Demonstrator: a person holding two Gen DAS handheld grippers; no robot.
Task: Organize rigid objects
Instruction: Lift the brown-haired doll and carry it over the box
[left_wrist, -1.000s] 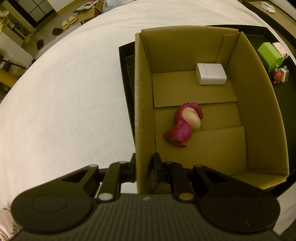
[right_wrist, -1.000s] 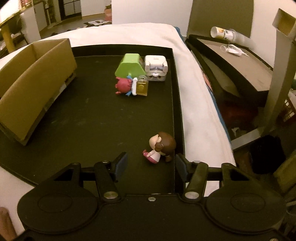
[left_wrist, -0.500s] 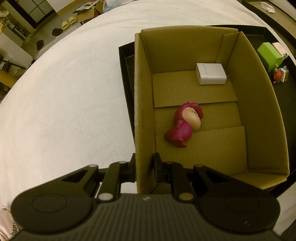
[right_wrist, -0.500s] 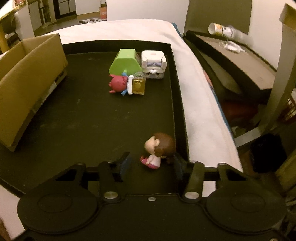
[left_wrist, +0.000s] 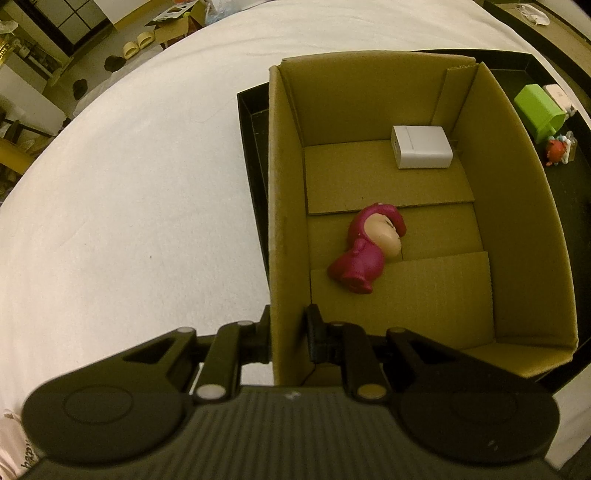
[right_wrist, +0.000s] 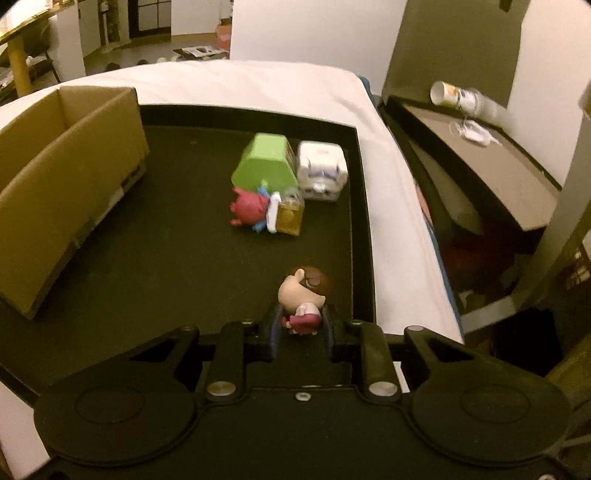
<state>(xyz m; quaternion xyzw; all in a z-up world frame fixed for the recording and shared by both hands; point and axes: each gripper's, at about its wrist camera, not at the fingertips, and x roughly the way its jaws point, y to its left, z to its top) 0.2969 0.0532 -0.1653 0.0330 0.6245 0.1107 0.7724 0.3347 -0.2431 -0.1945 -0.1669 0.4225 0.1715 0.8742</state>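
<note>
The right claw, angled down over the black tray, has just closed on the brown-haired figurine; the left claw, pointing steeply down, pinches the cardboard box wall.

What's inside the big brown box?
In the cardboard box lie a pink doll on its side and a small white box in the far corner. The near corner behind the left claw is hidden.
</note>
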